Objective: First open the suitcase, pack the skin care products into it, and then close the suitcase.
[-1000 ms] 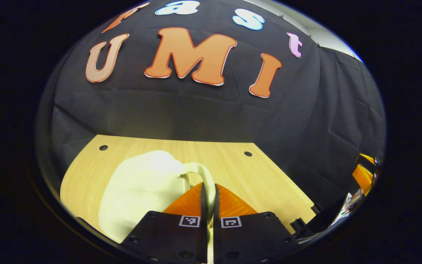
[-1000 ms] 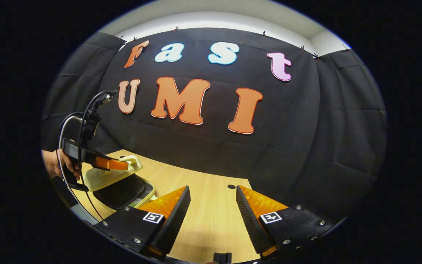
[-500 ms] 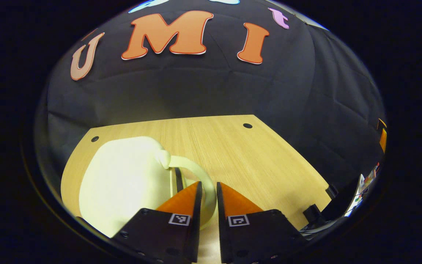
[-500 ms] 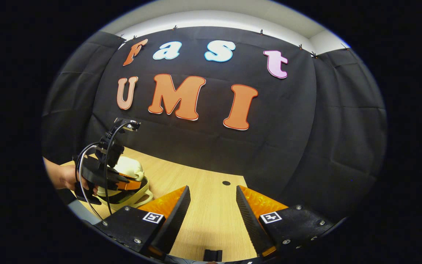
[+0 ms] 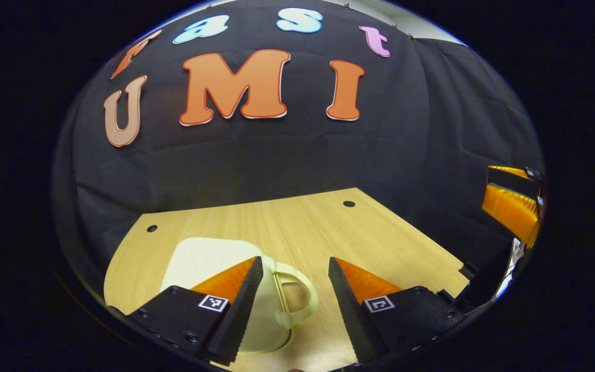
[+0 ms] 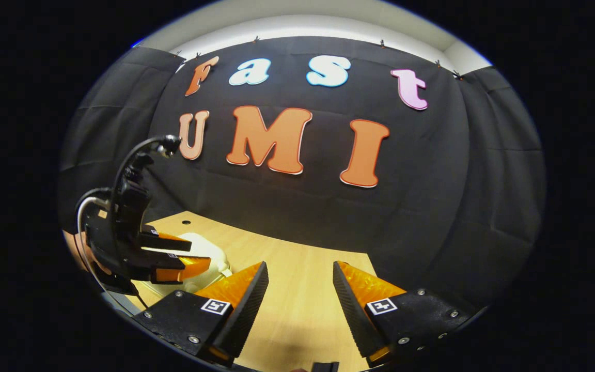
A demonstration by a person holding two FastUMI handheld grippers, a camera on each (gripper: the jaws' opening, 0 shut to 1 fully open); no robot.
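I see the cream suitcase [image 5: 209,258] lying shut at the near left of the wooden table [image 5: 380,243], its loop handle [image 5: 297,299] pointing right. My left gripper [image 5: 291,271] hangs just above that handle with both fingers spread wide, holding nothing; the handle sits between them, nearer the left finger, untouched. Farther right, my right gripper [image 6: 297,279] hovers over bare table, also wide open and empty. I judge the lid already closed, so the left hand, the nearer of the 2, only needs to lift clear.
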